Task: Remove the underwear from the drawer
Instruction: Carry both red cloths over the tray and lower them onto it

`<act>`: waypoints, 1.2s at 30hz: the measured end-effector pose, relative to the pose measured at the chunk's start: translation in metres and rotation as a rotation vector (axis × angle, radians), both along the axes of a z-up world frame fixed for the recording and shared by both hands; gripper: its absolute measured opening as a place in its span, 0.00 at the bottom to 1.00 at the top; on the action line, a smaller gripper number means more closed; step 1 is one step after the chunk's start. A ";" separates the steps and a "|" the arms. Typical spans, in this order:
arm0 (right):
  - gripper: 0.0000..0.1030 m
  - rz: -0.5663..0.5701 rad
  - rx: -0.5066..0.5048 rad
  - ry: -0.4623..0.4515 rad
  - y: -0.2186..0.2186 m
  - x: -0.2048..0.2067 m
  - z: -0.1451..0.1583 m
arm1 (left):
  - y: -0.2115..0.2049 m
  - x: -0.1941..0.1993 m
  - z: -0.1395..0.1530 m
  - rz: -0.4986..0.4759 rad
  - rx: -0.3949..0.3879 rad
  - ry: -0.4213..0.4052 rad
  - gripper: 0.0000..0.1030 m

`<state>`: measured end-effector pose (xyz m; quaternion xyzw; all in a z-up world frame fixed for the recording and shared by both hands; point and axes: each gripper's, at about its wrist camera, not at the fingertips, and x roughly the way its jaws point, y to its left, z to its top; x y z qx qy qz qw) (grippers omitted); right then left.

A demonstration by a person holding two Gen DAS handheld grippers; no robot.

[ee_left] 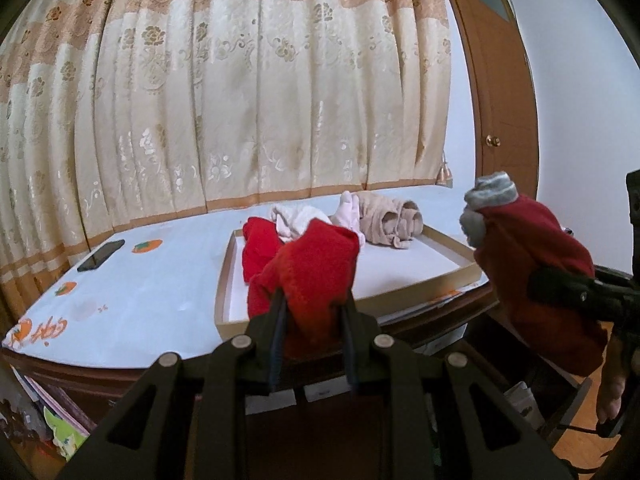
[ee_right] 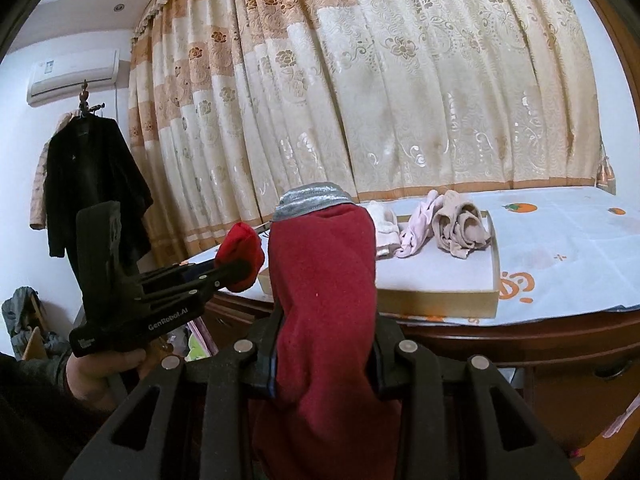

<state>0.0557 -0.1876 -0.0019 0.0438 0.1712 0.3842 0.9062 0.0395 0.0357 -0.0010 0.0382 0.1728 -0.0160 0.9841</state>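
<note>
My left gripper [ee_left: 314, 304] is shut on bright red underwear [ee_left: 312, 276] and holds it in the air before the table's front edge; it also shows in the right wrist view [ee_right: 240, 254]. My right gripper [ee_right: 324, 312] is shut on dark red underwear with a grey waistband [ee_right: 324, 280], held upright; it shows at the right of the left wrist view [ee_left: 532, 264]. A shallow cardboard tray [ee_left: 452, 276] on the table holds red [ee_left: 258, 252], pink-white [ee_left: 296, 218] and beige [ee_left: 392, 218] garments.
The table [ee_left: 160, 292] has a white cloth with orange prints and a black phone [ee_left: 101, 255] at its left. A patterned curtain [ee_left: 240, 100] hangs behind. A wooden door [ee_left: 496, 100] is at the right. A coat rack with a black coat [ee_right: 92, 184] stands left.
</note>
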 end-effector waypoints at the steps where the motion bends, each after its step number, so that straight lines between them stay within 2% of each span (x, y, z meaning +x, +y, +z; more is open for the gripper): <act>1: 0.35 0.000 0.001 0.002 0.001 0.002 0.002 | 0.001 0.002 0.002 -0.003 -0.003 0.001 0.22; 15: 0.35 0.009 0.030 0.050 0.011 0.042 0.034 | 0.010 0.038 0.029 -0.013 -0.010 0.002 0.22; 24: 0.35 -0.001 0.008 0.044 0.020 0.060 0.051 | 0.012 0.062 0.044 -0.025 -0.007 0.020 0.22; 31: 0.35 -0.006 -0.009 0.053 0.027 0.084 0.070 | 0.017 0.083 0.052 -0.034 -0.032 0.063 0.22; 36: 0.35 -0.014 -0.035 0.065 0.034 0.104 0.081 | 0.016 0.097 0.058 -0.034 -0.019 0.069 0.22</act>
